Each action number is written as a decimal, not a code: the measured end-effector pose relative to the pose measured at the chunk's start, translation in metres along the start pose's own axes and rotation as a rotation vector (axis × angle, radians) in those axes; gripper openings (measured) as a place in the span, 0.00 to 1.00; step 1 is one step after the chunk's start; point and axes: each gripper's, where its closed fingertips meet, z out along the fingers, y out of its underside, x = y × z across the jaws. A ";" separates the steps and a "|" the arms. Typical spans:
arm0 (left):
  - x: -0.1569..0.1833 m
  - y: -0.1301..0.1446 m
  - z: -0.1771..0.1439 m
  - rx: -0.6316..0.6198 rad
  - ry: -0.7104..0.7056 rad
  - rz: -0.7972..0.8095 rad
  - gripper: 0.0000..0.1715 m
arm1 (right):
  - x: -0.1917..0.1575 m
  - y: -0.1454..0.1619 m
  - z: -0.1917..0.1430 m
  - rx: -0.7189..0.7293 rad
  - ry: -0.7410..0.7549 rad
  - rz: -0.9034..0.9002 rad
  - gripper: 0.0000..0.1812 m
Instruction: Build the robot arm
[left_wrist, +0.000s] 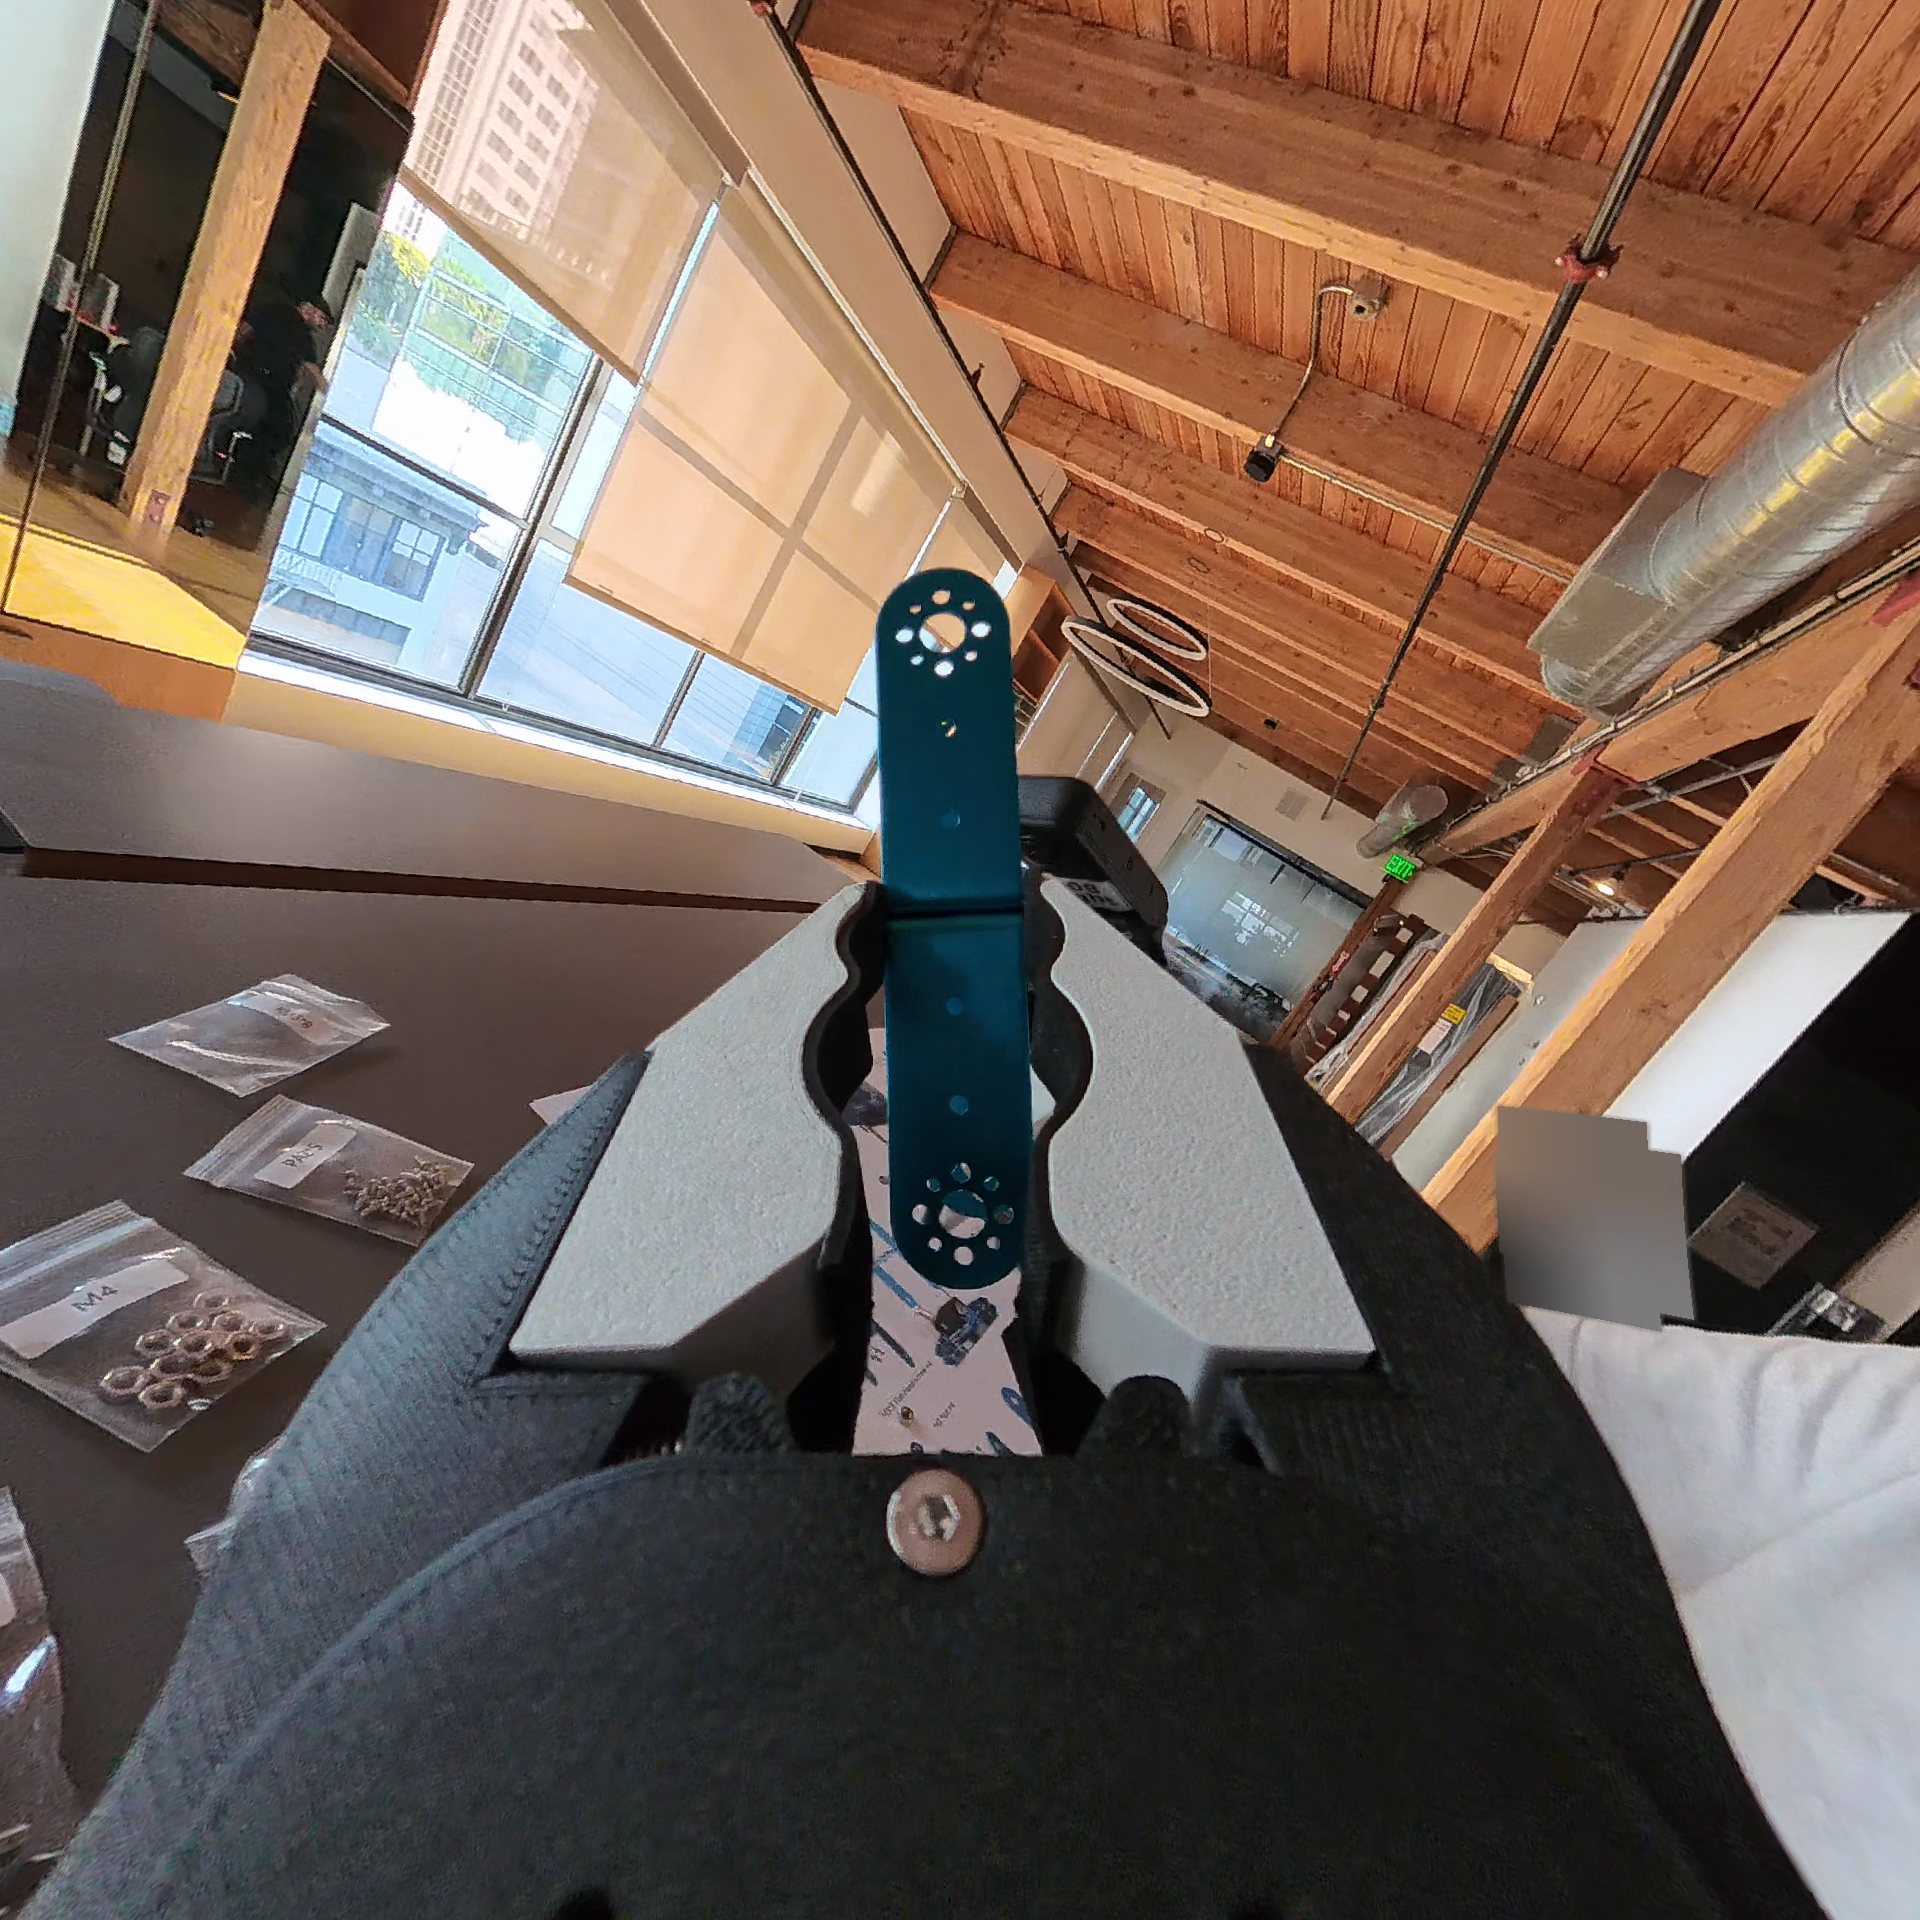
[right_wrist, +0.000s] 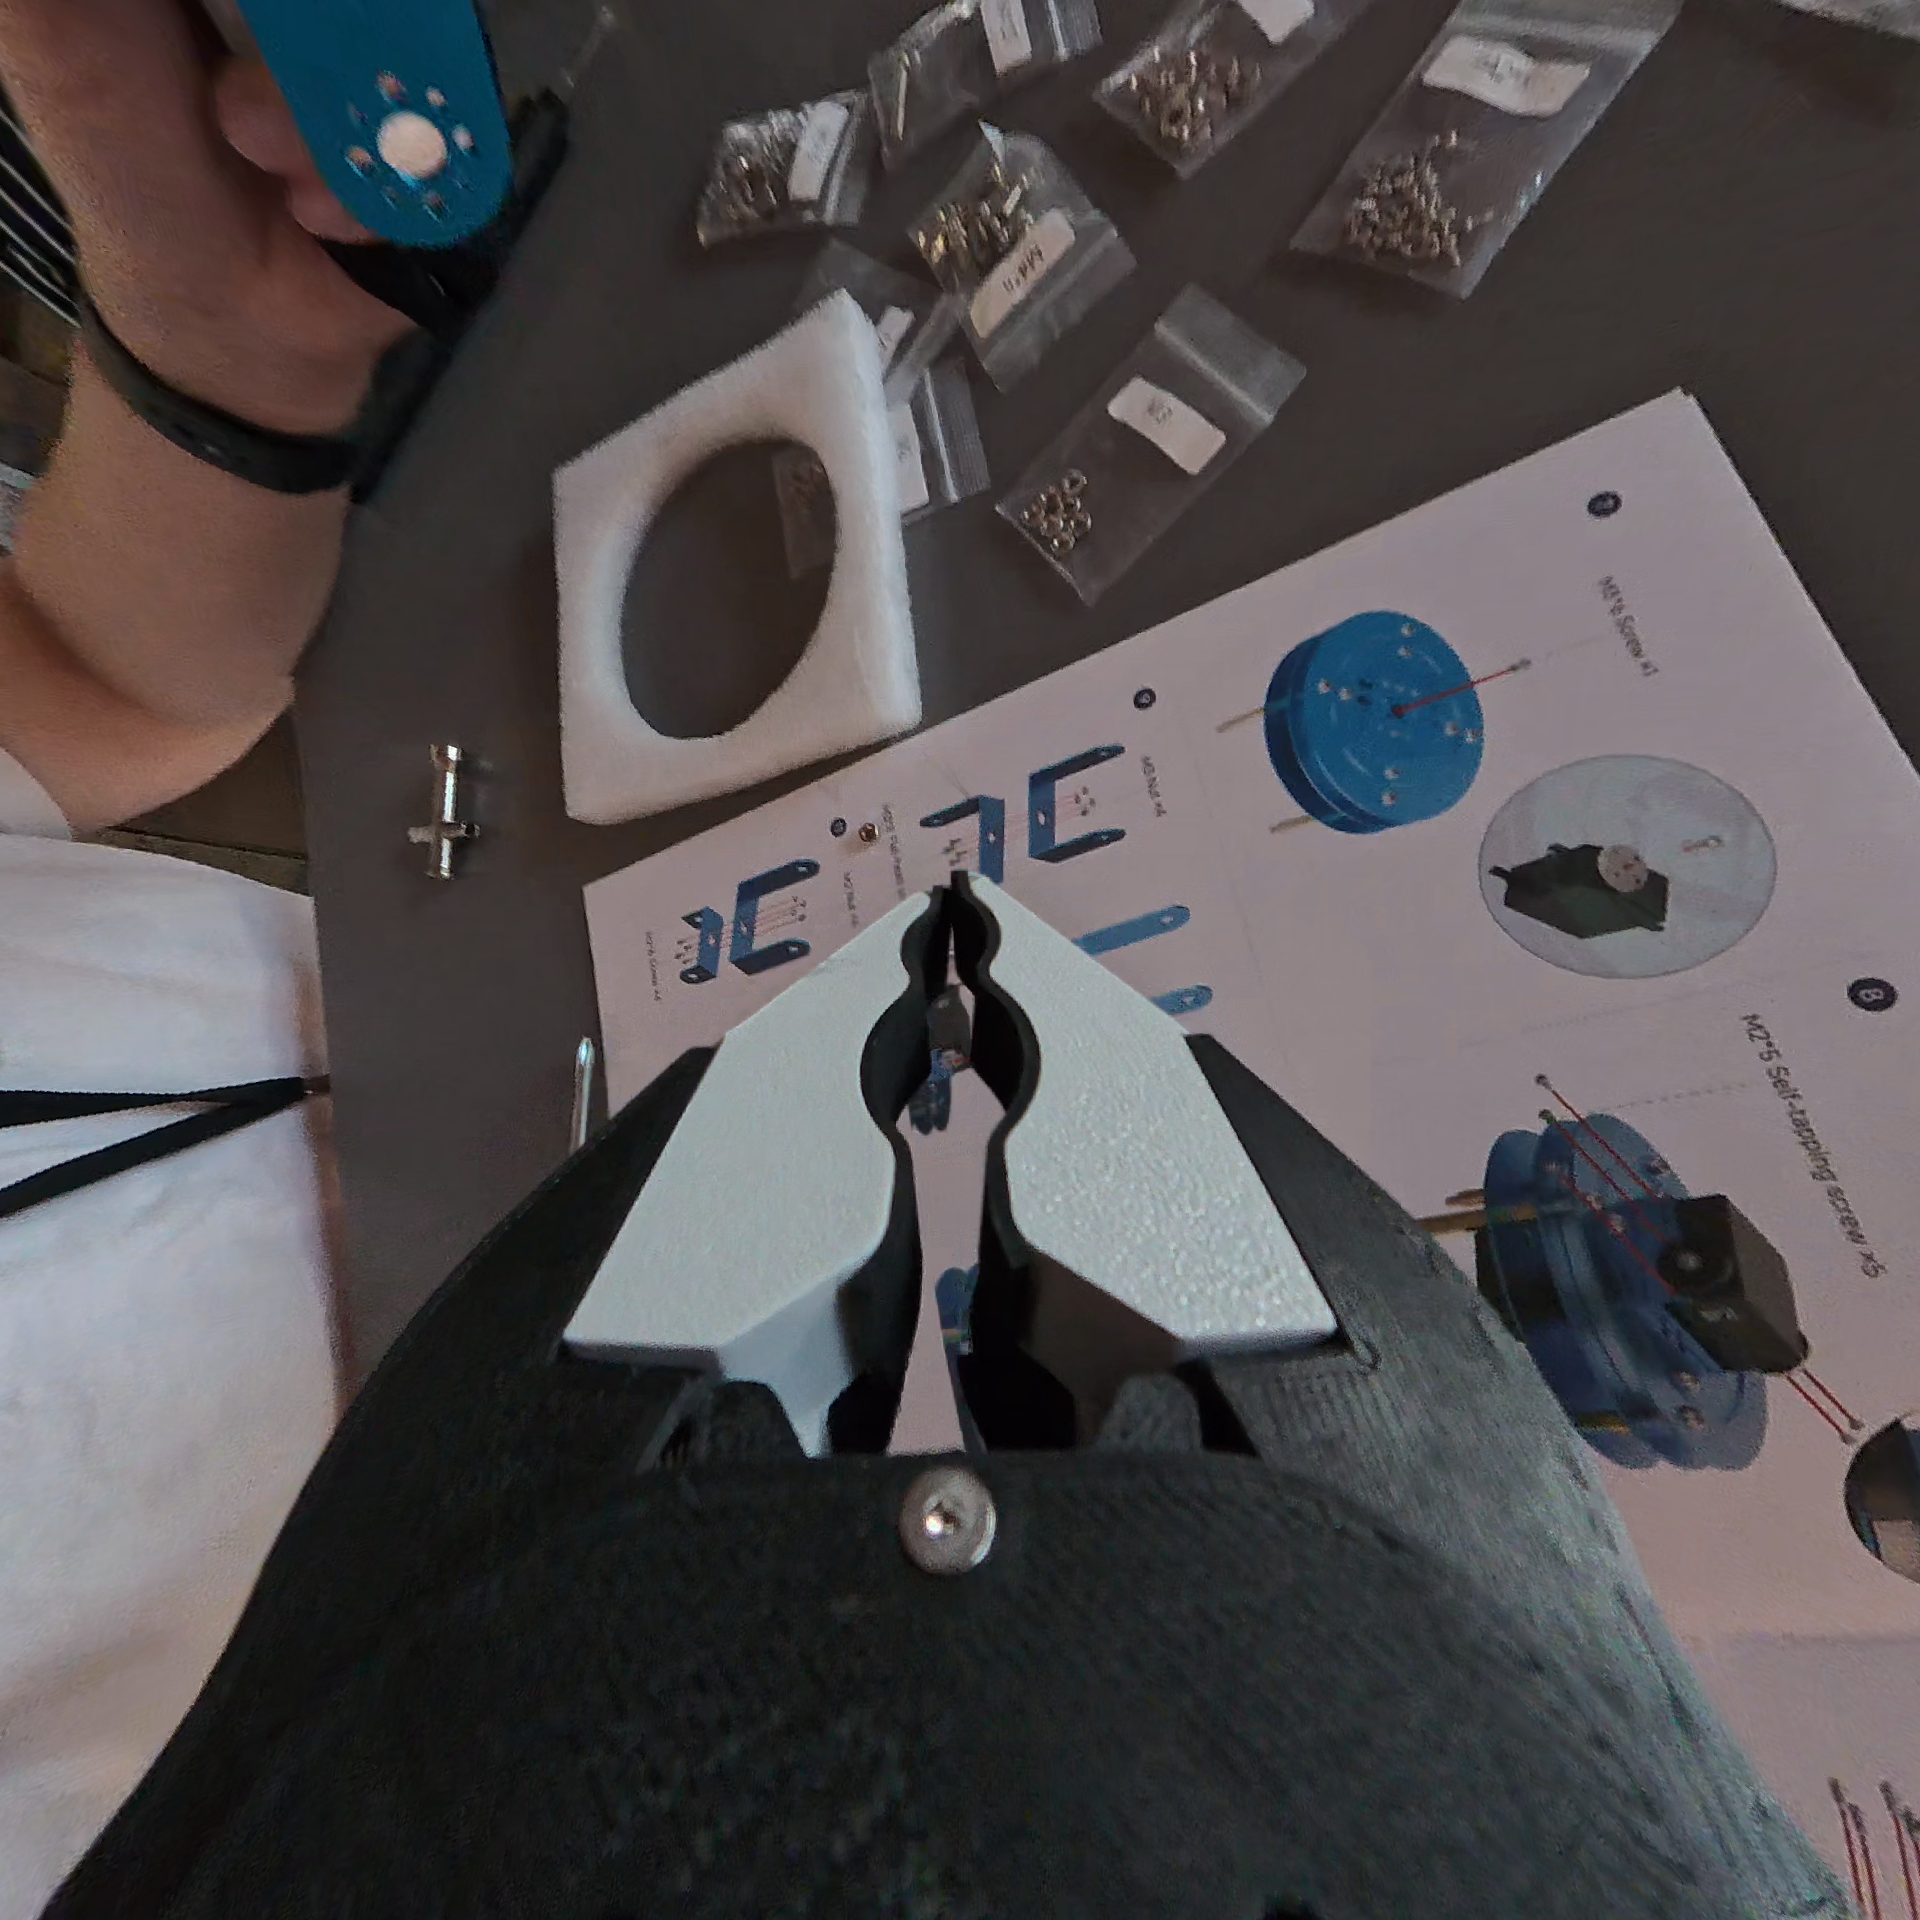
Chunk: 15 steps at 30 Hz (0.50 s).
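Nuts (left_wrist: 177, 1356) in clear bag (left_wrist: 62, 1294)

1. The bent metal bracket (left_wrist: 951, 966) between the left tongs (left_wrist: 951, 914) is dark teal-blue, pierced with rings of small round holes.
2. Both pairs of tongs, left and right tongs (right_wrist: 954, 891), have pale grey speckled fingers with black inner pads on black ribbed bodies.
3. The surface (right_wrist: 499, 582) is dark brown-grey.
4. The foam frame (right_wrist: 727, 582) is white.
5. The instruction sheet (right_wrist: 1351, 935) is white with blue and black drawings and thin red lines.
6. The clear bags (right_wrist: 1153, 447) carry white labels and silvery hardware.
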 end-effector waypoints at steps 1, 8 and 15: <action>0.000 -0.001 0.000 0.001 -0.003 0.010 0.15 | 0.003 0.003 0.002 -0.026 0.023 -0.002 0.00; 0.002 -0.014 -0.008 0.035 -0.009 0.027 0.14 | 0.011 0.004 0.002 -0.054 0.094 -0.061 0.00; 0.009 -0.025 -0.014 0.068 -0.004 0.053 0.14 | 0.017 -0.012 -0.068 0.046 0.308 -0.298 0.07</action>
